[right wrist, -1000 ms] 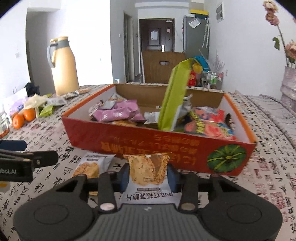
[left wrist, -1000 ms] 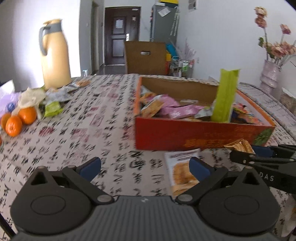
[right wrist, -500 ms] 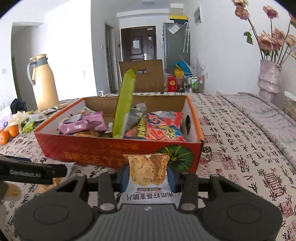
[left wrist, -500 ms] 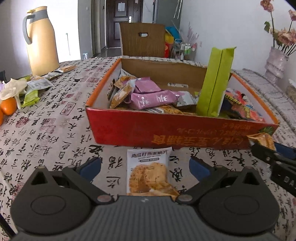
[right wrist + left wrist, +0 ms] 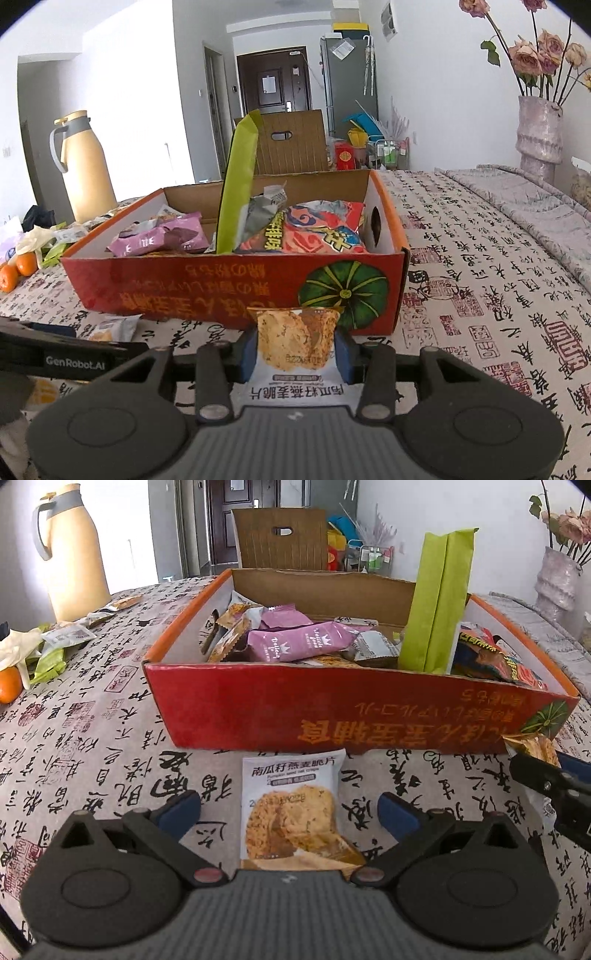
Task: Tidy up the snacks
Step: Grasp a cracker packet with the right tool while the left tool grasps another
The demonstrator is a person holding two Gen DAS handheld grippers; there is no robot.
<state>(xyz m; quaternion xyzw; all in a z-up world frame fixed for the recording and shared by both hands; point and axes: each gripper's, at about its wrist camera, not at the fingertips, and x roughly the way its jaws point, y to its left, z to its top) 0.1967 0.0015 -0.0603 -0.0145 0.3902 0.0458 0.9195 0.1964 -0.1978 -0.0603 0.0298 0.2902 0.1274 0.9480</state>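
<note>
Both tools moved closer: left tool (image 5: 290, 810) spread, right tool (image 5: 295, 354) clenching cracker packet (image 5: 295, 341).

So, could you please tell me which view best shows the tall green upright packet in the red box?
The left wrist view: the tall green upright packet faces it broadside. The right wrist view shows it edge-on.

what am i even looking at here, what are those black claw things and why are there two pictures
The black claws are handheld two-finger grippers, one in each of a person's hands, each with a camera looking forward along its fingers. The left gripper is open, its blue pads either side of an oat crisp packet lying on the calligraphy tablecloth. The right gripper is shut on a second, matching packet. Ahead sits a red cardboard box already holding snacks, including an upright green bag.
</note>
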